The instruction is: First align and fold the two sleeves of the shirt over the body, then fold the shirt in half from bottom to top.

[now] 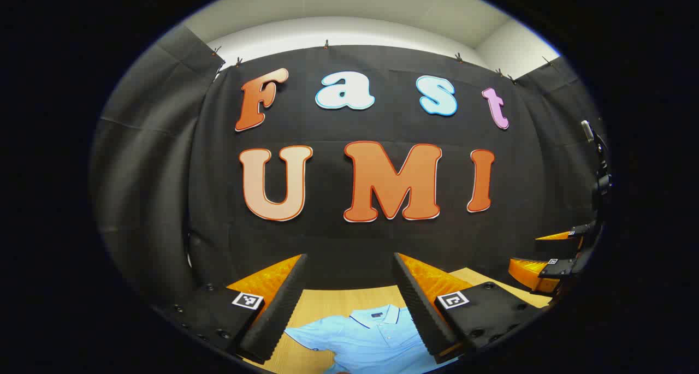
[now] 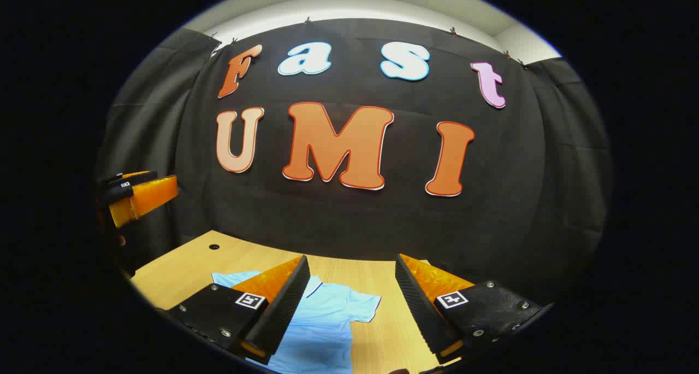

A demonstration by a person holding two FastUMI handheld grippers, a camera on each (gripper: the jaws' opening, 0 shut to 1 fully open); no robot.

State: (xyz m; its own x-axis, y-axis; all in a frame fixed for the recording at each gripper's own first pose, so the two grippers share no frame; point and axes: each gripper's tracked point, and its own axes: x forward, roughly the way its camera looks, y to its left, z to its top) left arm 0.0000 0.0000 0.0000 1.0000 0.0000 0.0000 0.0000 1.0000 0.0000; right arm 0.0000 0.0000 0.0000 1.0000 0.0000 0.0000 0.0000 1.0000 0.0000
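Both grippers' jaws wide apart, empty; shirt [image 1: 371, 338] flat on table [image 2: 180, 265], collar toward wall.

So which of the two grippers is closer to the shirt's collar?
Left, it seems. The left gripper is open with the collar straight ahead between its fingers; the right gripper, also open, sits off to the side, facing a sleeve instead.

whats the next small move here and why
Probably lower the right gripper toward the sleeve lying spread out on the table. Both grippers hang open above the flat, unfolded shirt, holding nothing, and the left gripper sits over the collar.
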